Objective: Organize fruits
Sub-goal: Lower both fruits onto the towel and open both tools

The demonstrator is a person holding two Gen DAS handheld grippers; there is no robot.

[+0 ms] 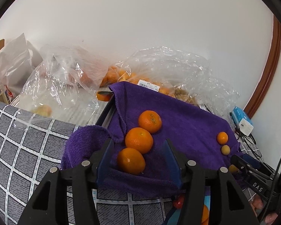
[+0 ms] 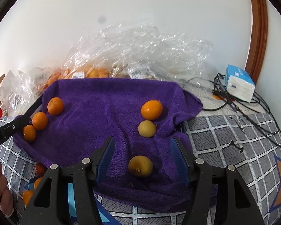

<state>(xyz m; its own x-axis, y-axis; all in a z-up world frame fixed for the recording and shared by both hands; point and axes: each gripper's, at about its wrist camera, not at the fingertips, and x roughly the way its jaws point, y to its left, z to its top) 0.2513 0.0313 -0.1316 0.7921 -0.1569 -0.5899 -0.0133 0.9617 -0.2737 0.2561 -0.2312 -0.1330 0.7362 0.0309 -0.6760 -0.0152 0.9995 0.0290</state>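
A purple towel (image 1: 187,116) (image 2: 103,108) covers a tray. Three oranges lie in a row on its left side (image 1: 139,139) (image 2: 39,121). On its right lie a small orange (image 2: 151,109), a yellow fruit (image 2: 147,128) and a yellow-orange fruit (image 2: 140,166). My left gripper (image 1: 138,154) is open, its fingers either side of the nearest orange (image 1: 131,160) without touching it. My right gripper (image 2: 142,154) is open around the yellow-orange fruit, apart from it. The right gripper's tip shows in the left wrist view (image 1: 239,162).
Clear plastic bags of oranges (image 1: 125,75) (image 2: 95,71) lie behind the towel against the white wall. A blue-and-white tissue pack (image 2: 239,86) and black cables (image 2: 252,112) lie at the right. The grey checked tablecloth (image 1: 28,140) surrounds the tray. More fruit lies below the front edge (image 2: 33,185).
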